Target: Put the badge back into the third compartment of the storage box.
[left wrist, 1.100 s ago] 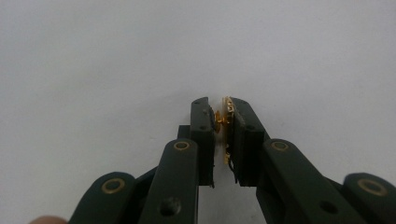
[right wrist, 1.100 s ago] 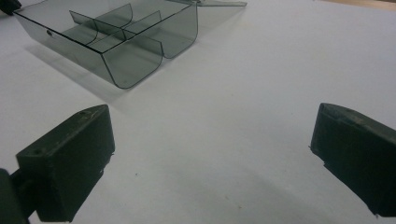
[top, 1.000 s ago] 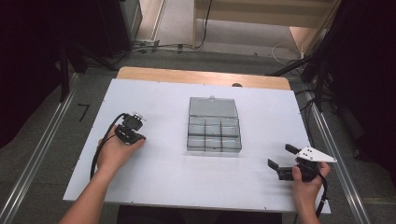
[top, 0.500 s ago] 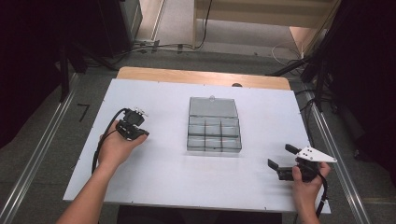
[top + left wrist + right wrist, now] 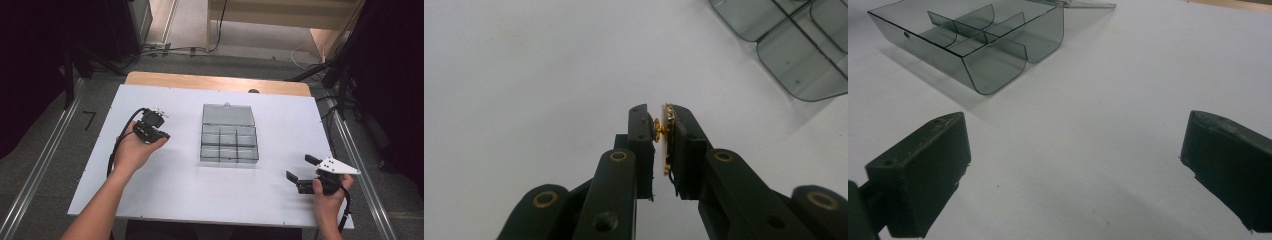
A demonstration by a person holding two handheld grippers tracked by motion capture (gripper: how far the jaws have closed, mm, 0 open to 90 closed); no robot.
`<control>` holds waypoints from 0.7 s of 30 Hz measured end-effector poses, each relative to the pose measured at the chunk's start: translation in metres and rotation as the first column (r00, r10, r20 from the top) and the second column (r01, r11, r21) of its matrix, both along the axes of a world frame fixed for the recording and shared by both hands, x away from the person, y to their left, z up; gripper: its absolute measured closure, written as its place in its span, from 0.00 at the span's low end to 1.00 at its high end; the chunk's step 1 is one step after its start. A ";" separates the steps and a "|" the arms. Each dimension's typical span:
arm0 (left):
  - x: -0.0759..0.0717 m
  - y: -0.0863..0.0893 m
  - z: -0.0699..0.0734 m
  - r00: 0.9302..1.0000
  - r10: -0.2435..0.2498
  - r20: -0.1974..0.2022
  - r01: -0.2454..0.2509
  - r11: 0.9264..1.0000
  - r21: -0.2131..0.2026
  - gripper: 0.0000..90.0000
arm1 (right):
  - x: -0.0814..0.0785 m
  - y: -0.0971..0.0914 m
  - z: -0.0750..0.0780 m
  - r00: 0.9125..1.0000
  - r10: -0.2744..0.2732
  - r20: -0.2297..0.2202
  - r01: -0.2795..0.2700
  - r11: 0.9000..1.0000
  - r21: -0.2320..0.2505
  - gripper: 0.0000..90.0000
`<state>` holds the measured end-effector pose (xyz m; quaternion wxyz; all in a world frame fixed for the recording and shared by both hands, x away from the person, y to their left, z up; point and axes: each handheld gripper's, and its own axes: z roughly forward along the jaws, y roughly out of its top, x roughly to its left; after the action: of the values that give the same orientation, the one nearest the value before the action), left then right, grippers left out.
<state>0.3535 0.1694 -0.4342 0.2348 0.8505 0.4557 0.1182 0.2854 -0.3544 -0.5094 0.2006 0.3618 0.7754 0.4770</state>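
On the white table [image 5: 190, 200] the clear compartment box [image 5: 229, 142] sat open at the centre. Your right gripper [image 5: 299, 172] rested near the front right edge, jaws wide apart. Your left gripper [image 5: 663, 131], left of the box, was clamped on a small gold earring [image 5: 666, 135].

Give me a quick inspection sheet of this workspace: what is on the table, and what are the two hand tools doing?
Surface: white table top, bare wood strip at its far edge.
Job's things: clear compartment box, lid open, compartments look empty; small gold earring pinched in the left gripper.
Clutter: nothing seen.
Grippers: left gripper shut on the earring, held left of the box; right gripper open, nothing between its jaws.
Cables: black cable from the left gripper; more on the floor.
Surroundings: grey floor, metal rails, dark curtains.
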 end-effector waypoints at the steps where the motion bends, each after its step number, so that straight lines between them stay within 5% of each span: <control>1: 0.000 -0.001 0.001 1.000 -0.001 0.000 0.001 1.000 -0.002 0.91 | 0.000 0.000 0.000 1.000 0.000 0.000 0.000 1.000 0.000 0.00; 21: 0.013 -0.036 0.021 0.997 -0.074 0.029 0.074 0.997 -0.020 0.91 | -0.002 0.000 0.001 1.000 0.009 0.011 -0.009 1.000 0.003 0.00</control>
<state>0.3662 0.1330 -0.4136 0.2545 0.8624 0.4218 0.1167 0.2838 -0.3545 -0.5084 0.2022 0.3560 0.7753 0.4809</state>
